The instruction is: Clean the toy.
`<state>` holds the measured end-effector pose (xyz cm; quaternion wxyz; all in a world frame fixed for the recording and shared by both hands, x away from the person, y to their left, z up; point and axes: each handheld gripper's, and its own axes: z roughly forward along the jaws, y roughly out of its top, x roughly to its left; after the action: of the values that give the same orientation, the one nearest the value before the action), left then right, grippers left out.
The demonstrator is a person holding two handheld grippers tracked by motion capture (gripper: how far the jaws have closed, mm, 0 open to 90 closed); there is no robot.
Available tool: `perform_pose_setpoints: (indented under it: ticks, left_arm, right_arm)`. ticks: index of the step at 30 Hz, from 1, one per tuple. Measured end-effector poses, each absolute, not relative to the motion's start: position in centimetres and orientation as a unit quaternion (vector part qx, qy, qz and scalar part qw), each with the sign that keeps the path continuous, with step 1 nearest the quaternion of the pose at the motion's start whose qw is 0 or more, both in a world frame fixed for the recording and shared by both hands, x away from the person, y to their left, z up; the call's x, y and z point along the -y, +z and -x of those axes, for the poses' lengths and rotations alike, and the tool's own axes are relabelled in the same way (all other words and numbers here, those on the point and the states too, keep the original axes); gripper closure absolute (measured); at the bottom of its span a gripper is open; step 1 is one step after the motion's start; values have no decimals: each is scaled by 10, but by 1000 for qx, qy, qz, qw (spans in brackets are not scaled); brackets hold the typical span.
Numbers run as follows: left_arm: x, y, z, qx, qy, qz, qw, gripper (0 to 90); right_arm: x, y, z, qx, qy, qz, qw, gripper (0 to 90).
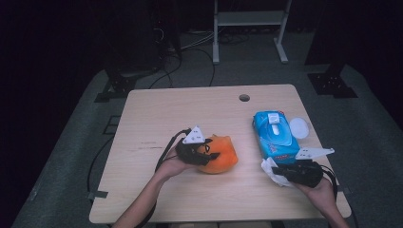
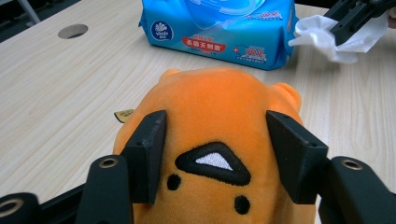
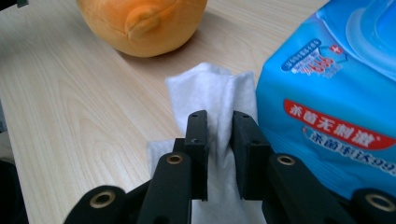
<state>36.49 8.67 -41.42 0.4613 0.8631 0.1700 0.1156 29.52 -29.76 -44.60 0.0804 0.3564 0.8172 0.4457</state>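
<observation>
The high view is dimly lit with black surroundings; both gripper views are brightly, evenly lit, with near edges softly blurred.

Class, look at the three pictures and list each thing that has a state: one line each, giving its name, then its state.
Left gripper: shut on the orange plush toy.
Right gripper: shut on the white wipe.
Wet wipe pack: lying flat, lid flipped open.
</observation>
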Motion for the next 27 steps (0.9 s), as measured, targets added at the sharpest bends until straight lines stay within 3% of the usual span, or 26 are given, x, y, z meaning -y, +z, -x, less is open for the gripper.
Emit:
perform_pose_setpoints:
  ticks: [27]
  left_arm:
    - [-108, -394, -355, -178, 103, -848, 488, 208]
  right_arm:
    - [297, -441, -297, -805, 469, -353, 87, 540]
